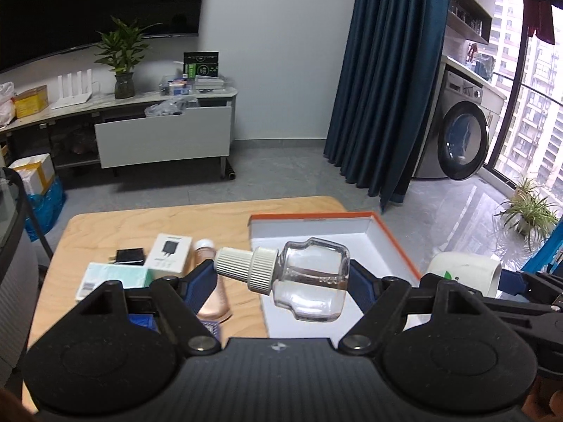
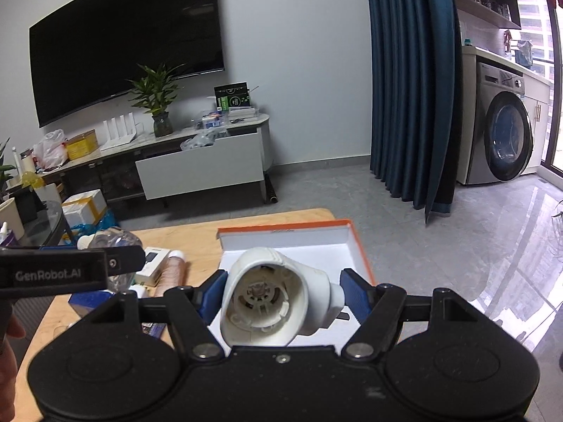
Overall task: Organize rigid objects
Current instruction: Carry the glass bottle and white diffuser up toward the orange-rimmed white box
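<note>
Plywood desk [image 1: 105, 225] fills the lower part of both wrist views, pale and rounded at the corners, standing on grey floor tiles in front of a low TV cabinet [image 1: 162, 133] and a dark blue curtain [image 1: 383, 81]. On the right half of the desk lies a shallow white box with an orange rim [image 1: 394, 242], open-topped; in the right wrist view its floor shows bare white around the held thing.

Left claw [image 1: 281, 283] is closed on a clear glass bottle with a ribbed white cap [image 1: 309, 277]. The bottle lies crosswise between the blue pads, cap end toward the left pad and glass base against the right one, raised above the near left edge of the box, with a little clear liquid inside.

Right claw [image 2: 281, 290] grips a white plastic housing [image 2: 278, 299], a rounded shell whose hollow open end faces the camera, with a narrower stub toward the right pad. It hangs above the box's near part.

Left of the box, smaller things lie on the desk: a pale green carton [image 1: 116, 279], a white charger box [image 1: 170, 255], a black adapter [image 1: 130, 256] and a pinkish-tan tube [image 1: 211, 281] with a white cap, lying lengthwise just beside the charger box.
</note>
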### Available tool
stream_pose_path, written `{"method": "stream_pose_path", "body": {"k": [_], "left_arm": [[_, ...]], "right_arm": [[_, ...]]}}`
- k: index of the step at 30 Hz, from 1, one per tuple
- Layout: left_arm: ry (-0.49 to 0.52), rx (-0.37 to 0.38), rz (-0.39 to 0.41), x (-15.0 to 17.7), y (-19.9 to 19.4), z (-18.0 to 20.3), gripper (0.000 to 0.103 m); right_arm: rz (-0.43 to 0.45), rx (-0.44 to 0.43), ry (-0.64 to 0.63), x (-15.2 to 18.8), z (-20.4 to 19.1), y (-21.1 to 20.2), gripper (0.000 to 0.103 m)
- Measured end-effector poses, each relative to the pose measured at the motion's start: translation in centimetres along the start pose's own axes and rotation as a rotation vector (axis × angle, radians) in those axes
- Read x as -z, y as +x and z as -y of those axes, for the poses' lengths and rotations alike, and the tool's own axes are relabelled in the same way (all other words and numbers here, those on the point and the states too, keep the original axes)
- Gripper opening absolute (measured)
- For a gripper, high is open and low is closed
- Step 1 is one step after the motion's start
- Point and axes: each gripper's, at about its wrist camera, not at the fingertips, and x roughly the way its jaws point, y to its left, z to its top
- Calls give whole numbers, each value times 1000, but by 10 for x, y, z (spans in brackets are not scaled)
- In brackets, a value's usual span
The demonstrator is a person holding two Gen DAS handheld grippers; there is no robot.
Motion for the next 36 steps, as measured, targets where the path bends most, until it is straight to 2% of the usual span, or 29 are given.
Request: {"method": "stream_pose_path", "body": {"k": [12, 22, 36], "left_arm": [[-14, -36, -20, -3, 8, 4, 80], [-25, -63, -42, -9, 10, 0, 80], [-44, -76, -60, -11, 10, 1, 80]], "right_arm": [[-24, -19, 31, -9, 14, 15, 84], [-30, -34, -4, -21, 2, 24, 84], [-44, -31, -1, -20, -4, 32, 84]]}}
